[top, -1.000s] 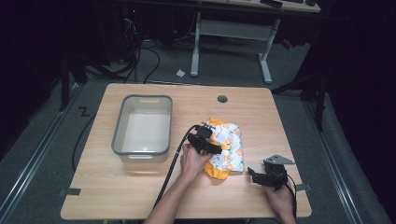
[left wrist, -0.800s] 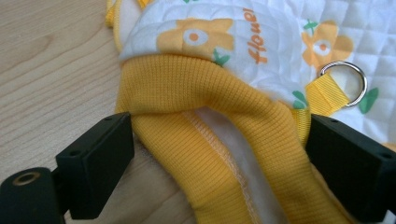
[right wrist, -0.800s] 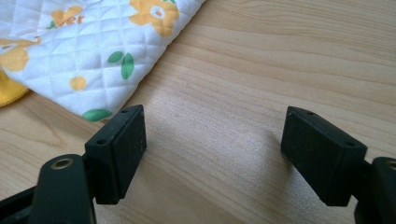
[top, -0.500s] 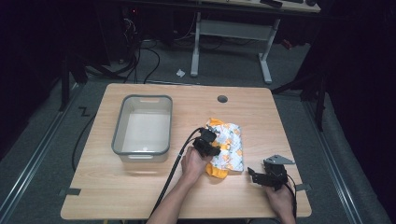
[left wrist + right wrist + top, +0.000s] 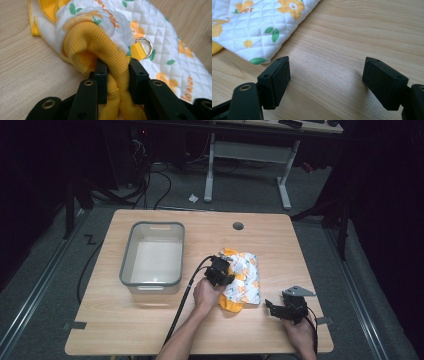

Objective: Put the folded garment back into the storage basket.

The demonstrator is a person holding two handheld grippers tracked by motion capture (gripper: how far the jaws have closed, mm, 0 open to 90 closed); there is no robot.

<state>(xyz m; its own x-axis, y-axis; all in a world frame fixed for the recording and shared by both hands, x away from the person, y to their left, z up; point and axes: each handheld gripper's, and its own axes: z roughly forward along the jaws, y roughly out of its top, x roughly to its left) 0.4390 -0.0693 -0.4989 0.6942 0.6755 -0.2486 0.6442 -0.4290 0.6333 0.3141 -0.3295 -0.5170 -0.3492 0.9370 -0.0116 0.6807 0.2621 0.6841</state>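
My left gripper [image 5: 117, 75] pinches the garment's [image 5: 242, 279] yellow ribbed cuff [image 5: 105, 47], probably to lift or fold it. The garment lies right of the tabletop's [image 5: 150, 330] centre, beside the bin [image 5: 129, 257]. My right gripper [image 5: 325, 82] waits wide open near the front right corner, holding nothing.

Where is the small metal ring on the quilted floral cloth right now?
In the left gripper view, the metal ring hangs on a yellow strap loop just upper right of the left gripper.
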